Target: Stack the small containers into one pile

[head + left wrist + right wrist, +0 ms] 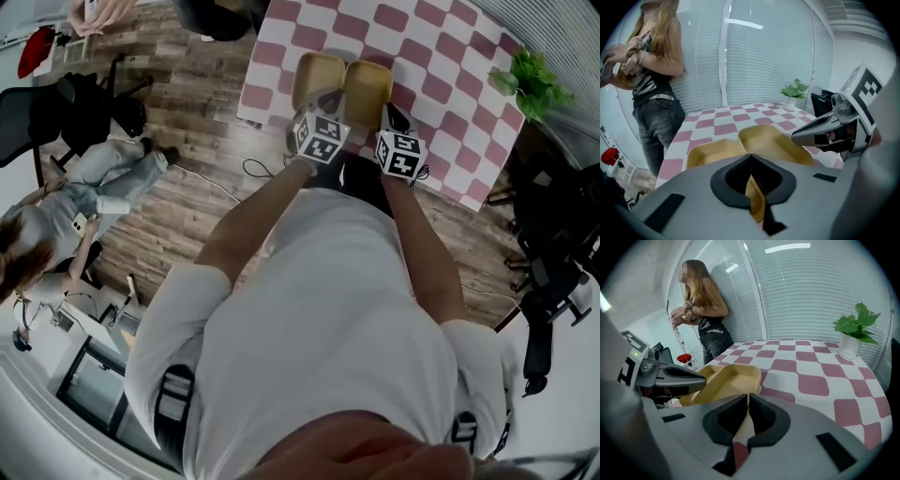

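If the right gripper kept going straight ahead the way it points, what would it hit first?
The yellow container: the right gripper is clamped on its near rim, so it would shove that. Beyond it, probably only checkered tablecloth.

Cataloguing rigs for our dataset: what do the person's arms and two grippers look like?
Each arm shows a white short sleeve. The left gripper and right gripper have grey bodies, black claw pads, and a white cube with black square markers.

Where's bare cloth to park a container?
Bare checkered tablecloth lies beyond the left yellow plastic container and right yellow plastic container, out to the green potted plant. Near edge is crowded: left gripper and right gripper clamp them there.
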`<state>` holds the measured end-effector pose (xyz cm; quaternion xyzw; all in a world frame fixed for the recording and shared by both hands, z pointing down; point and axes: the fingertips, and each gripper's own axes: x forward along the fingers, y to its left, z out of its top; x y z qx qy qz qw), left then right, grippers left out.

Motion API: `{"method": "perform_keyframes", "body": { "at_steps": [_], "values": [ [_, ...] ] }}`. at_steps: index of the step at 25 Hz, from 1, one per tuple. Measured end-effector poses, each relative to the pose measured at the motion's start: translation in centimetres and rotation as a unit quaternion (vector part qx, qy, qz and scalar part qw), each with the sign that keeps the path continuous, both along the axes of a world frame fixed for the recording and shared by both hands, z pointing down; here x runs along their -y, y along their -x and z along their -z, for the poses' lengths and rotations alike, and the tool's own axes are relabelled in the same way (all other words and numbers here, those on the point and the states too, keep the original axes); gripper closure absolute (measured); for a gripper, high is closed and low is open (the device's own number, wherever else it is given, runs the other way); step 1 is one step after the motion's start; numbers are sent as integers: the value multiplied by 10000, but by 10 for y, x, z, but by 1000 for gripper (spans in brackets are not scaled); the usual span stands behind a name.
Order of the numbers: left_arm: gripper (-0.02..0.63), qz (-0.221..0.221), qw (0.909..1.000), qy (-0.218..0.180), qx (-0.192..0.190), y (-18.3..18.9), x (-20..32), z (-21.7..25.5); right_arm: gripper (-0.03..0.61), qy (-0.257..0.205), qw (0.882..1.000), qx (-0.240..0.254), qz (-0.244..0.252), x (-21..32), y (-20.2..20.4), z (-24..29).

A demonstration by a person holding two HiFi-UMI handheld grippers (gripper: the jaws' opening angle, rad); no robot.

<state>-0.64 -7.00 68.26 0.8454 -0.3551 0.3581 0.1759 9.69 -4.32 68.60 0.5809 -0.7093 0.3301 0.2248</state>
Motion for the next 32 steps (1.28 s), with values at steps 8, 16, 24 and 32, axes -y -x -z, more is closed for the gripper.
{"method": "perform_keyframes", "body": {
  "at_steps": [8,16,24,32],
  "values": [
    [580,53,10000,-57,-44,1,0,20,538,-286,9995,78,106,2,-5,22],
    [578,320,9951,-466,-809,-4,-12,110,538,-1110,9931,375,93,3,-22,113],
    [580,558,9888,-814,-1123,-19,-32,160,538,-1762,9827,310,479,-11,-27,175],
    [578,764,9841,-1091,-1173,-19,-35,176,538,-1846,9801,458,559,-17,-29,184]
  ]
}}
